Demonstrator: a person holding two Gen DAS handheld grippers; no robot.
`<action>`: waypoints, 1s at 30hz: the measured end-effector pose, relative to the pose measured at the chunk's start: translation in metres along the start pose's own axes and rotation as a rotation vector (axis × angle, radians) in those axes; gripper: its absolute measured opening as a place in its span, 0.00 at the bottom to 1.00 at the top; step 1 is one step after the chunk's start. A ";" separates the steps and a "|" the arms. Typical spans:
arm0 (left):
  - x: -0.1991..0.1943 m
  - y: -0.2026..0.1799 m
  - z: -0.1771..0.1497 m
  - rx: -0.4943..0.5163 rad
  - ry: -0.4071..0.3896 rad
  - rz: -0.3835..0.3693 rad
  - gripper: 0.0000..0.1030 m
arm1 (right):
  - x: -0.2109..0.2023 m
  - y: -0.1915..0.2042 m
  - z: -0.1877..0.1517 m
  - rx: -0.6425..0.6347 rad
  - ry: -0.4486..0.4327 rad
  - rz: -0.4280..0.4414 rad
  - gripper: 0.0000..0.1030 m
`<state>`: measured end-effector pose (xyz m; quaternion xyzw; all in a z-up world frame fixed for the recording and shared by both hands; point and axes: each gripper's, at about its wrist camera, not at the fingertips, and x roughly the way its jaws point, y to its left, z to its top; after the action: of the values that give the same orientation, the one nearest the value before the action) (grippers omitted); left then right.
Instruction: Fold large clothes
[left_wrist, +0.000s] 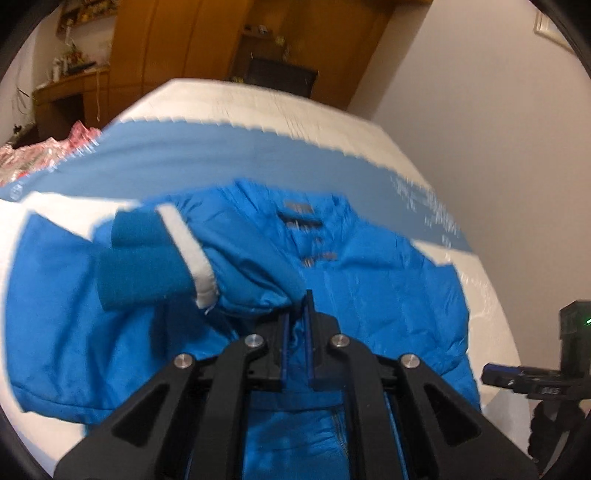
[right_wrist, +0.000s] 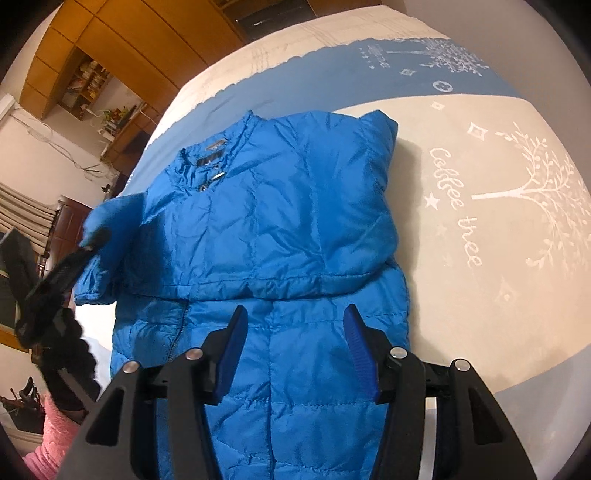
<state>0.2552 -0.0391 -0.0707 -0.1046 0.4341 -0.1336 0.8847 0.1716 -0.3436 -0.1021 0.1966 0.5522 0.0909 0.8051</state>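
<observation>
A bright blue puffer jacket lies front up on the bed, collar far, right sleeve folded across its chest. It also shows in the left wrist view. My left gripper is shut on the jacket's left sleeve and holds it above the jacket body; the sleeve's dark knit cuff with a white band points left. In the right wrist view the left gripper appears blurred at the left, on the sleeve. My right gripper is open and empty, just above the jacket's lower half.
The bed cover is cream with a blue band and printed trees. Pink patterned fabric lies at the bed's far left. Wooden wardrobes and a white wall stand behind the bed.
</observation>
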 end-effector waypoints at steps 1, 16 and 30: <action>0.013 0.000 -0.005 -0.005 0.032 0.000 0.04 | 0.001 -0.001 0.000 0.002 0.002 0.000 0.52; 0.004 0.035 -0.053 -0.097 0.211 -0.176 0.47 | 0.025 0.034 0.025 -0.067 0.057 0.026 0.53; -0.062 0.133 -0.018 -0.219 0.079 0.068 0.39 | 0.121 0.168 0.061 -0.212 0.241 0.195 0.54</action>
<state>0.2237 0.1052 -0.0758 -0.1806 0.4840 -0.0592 0.8542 0.2849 -0.1606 -0.1166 0.1510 0.6104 0.2491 0.7366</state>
